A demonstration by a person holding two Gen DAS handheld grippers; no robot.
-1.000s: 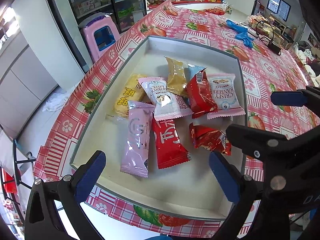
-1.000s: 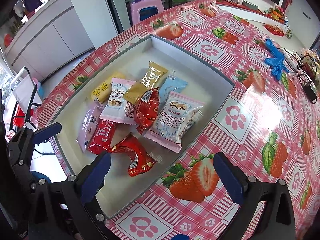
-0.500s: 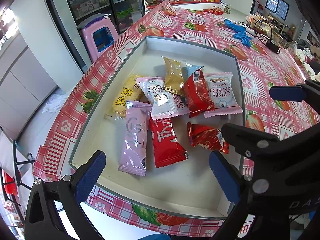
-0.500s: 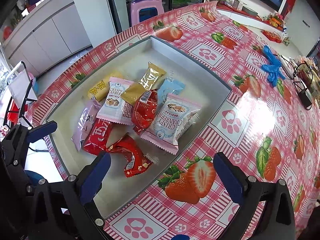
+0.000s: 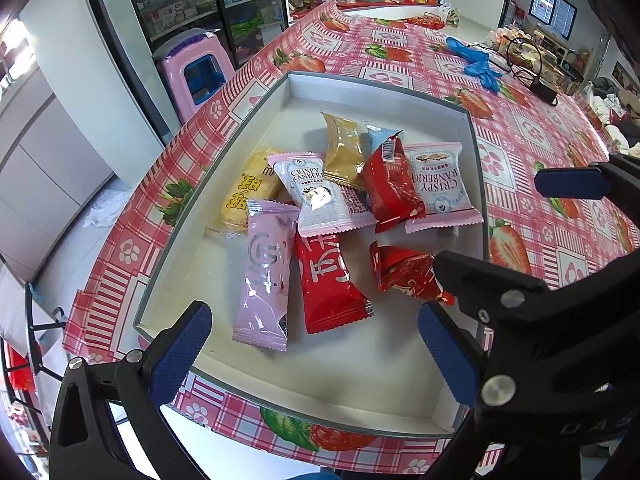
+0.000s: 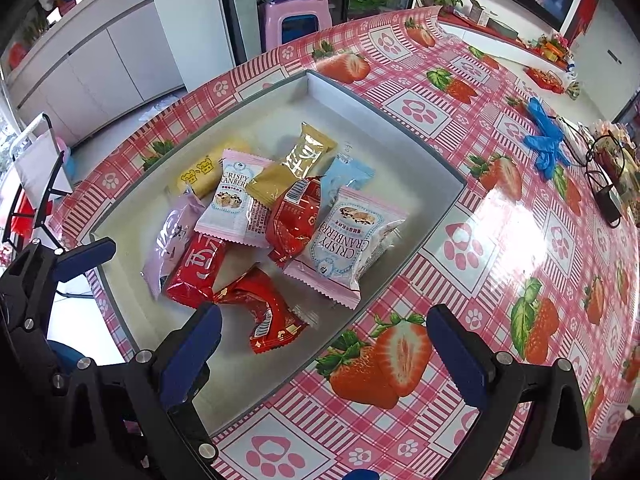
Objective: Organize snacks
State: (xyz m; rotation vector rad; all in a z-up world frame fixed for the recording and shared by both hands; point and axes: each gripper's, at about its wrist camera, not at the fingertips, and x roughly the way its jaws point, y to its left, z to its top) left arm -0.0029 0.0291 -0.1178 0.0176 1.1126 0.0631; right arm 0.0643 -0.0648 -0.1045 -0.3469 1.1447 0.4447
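Crinkly foil snack packets lie heaped mid-way in the shallow white rectangular tray, untouched. Left gripper at 6 o'clock and right gripper both spread, empty: next likely descend, pinch one

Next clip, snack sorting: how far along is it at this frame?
Nothing looks sorted yet: the snack packets, such as the pink wrapper and a Crispy Cranberry pack, lie in an overlapping heap in the white tray. In hand: nothing; the left gripper and right gripper are both open and empty above the tray's near end. The whole sorting is left.
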